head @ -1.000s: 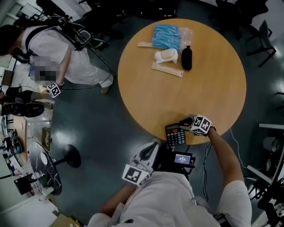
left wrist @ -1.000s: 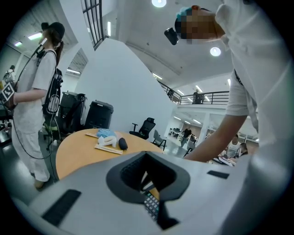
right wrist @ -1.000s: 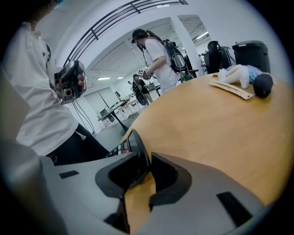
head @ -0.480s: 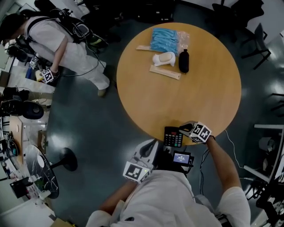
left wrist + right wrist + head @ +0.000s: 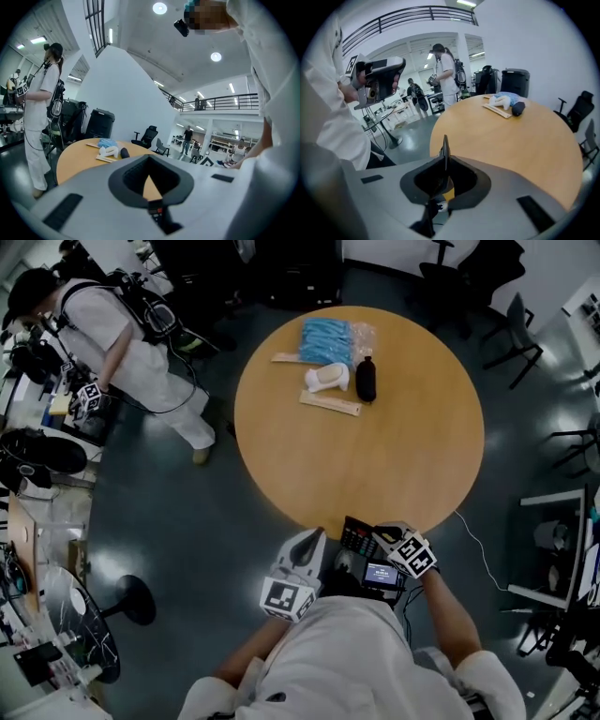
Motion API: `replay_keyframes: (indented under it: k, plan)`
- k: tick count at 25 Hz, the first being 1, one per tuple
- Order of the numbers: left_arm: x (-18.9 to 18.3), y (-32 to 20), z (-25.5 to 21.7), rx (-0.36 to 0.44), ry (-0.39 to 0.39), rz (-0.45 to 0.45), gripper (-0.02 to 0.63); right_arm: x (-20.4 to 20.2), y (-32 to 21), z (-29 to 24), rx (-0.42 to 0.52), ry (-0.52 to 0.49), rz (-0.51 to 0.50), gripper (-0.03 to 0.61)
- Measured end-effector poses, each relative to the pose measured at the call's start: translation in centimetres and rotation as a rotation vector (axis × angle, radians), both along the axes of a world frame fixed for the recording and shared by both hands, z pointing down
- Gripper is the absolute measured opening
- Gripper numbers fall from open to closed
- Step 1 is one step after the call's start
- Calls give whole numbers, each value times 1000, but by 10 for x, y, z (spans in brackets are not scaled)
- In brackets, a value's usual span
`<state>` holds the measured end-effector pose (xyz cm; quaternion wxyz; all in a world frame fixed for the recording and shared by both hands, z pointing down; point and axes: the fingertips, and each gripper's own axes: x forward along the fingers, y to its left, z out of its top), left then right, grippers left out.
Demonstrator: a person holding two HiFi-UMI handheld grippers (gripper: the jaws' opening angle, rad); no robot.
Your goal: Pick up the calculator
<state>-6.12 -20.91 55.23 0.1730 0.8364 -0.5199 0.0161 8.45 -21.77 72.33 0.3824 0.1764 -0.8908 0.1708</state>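
calculator point(image 5: 358, 534) at the table's point(image 5: 422, 446) near edge, left hand-held gripper point(image 5: 313, 540) just left, off the table.

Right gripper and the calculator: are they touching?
Touching. The right gripper view shows the calculator edge-on, a thin dark slab clamped between the jaws of the right gripper.

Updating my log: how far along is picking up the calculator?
Done: the right gripper is shut on the calculator, which shows edge-on between its jaws. In hand: it holds the calculator at the table edge, apparently raised off the wood. Left: lifting it fully clear. The left gripper is shut, empty, beside it.
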Motion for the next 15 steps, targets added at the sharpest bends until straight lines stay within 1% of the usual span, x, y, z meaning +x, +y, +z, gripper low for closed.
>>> replay_keyframes:
  k: [4, 10, 12, 15]
  plan:
    - [7, 3, -10, 21, -9, 14, 6, 25, -5, -43, 107, -37, 225, 48]
    - [28, -11, -24, 63, -55, 36, 6, 60, -23, -120, 348, -91, 559, 48]
    - [33, -16, -33, 95, -70, 37, 6, 65, -25, -143, 408, -113, 642, 48]
    - [37, -17, -45, 125, -83, 46, 6, 66, -23, -168, 455, -145, 703, 48]
